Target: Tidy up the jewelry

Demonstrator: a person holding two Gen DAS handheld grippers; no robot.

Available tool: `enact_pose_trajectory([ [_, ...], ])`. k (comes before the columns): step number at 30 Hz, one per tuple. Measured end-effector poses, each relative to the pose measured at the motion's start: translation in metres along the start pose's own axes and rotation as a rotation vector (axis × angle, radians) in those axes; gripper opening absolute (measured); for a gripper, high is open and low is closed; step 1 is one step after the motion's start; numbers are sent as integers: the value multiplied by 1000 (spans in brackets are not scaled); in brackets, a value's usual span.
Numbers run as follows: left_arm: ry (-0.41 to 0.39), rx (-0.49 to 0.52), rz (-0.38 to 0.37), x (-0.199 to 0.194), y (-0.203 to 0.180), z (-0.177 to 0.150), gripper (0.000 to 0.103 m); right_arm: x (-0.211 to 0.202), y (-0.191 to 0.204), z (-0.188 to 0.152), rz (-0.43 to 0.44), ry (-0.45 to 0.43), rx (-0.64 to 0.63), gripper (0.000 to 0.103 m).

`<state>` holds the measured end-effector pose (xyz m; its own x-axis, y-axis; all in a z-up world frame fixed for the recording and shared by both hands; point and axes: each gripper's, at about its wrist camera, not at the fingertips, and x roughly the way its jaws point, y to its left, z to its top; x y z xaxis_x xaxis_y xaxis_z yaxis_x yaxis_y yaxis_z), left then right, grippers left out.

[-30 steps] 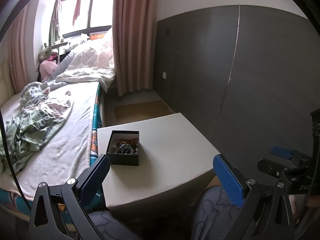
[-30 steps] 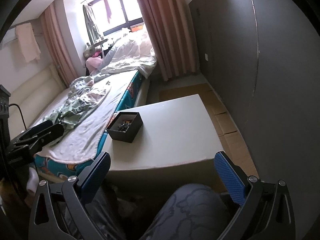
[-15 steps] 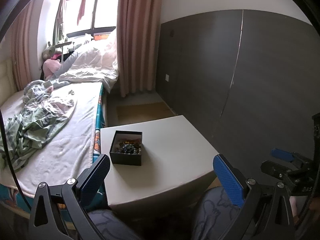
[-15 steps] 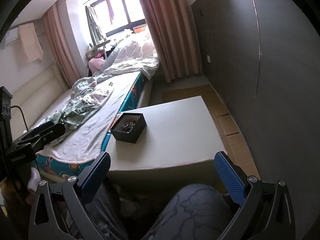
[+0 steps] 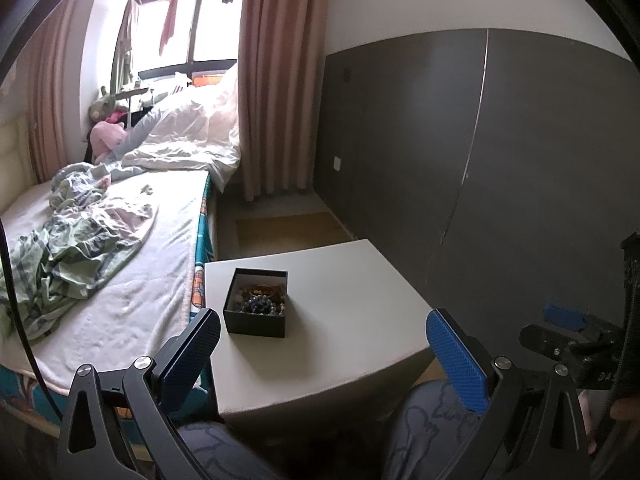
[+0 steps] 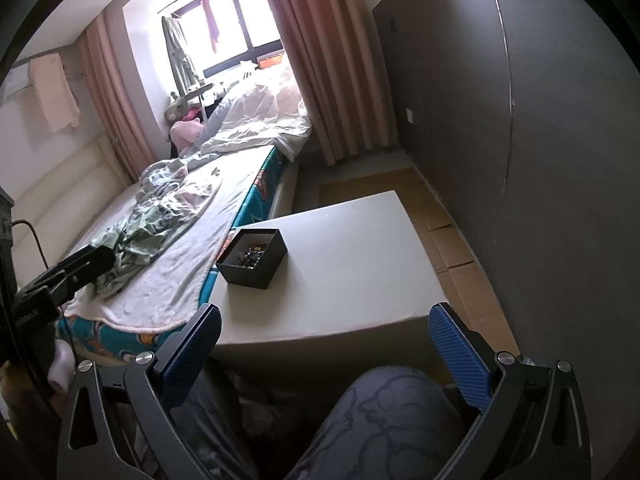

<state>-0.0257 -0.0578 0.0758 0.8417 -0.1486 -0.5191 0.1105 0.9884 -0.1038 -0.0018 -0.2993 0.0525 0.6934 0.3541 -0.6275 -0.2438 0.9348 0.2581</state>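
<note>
Both cameras had drifted a little against the second before, the black box (image 5: 256,304) sliding lower and further right in the left view and the table (image 5: 340,320) sitting a touch further off in the right view; both grippers had eased back rather than closed in; nothing on the table itself had shifted. The left gripper (image 5: 324,356) hung over the near edge with its blue pads spread wide and nothing between them; the right gripper (image 6: 324,356) matched it, pads wide apart and empty, above the person's knee (image 6: 384,420). The box stood open near the table's bed-side edge, well clear of both tools; inside lay the jewelry (image 6: 252,258), a tangle of beads heaped together; no piece showed on the bare tabletop. So the beads lay gathered in the box; that suited a sorting job about to begin or one just packed away, and the frames did not settle which.
</note>
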Motion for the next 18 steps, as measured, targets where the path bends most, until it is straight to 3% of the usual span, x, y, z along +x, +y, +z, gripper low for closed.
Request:
enact_pose_trajectory([
  [18,-15,-9,8,-5,-6,-1,103,-10,1,1,3,-33,7,103],
])
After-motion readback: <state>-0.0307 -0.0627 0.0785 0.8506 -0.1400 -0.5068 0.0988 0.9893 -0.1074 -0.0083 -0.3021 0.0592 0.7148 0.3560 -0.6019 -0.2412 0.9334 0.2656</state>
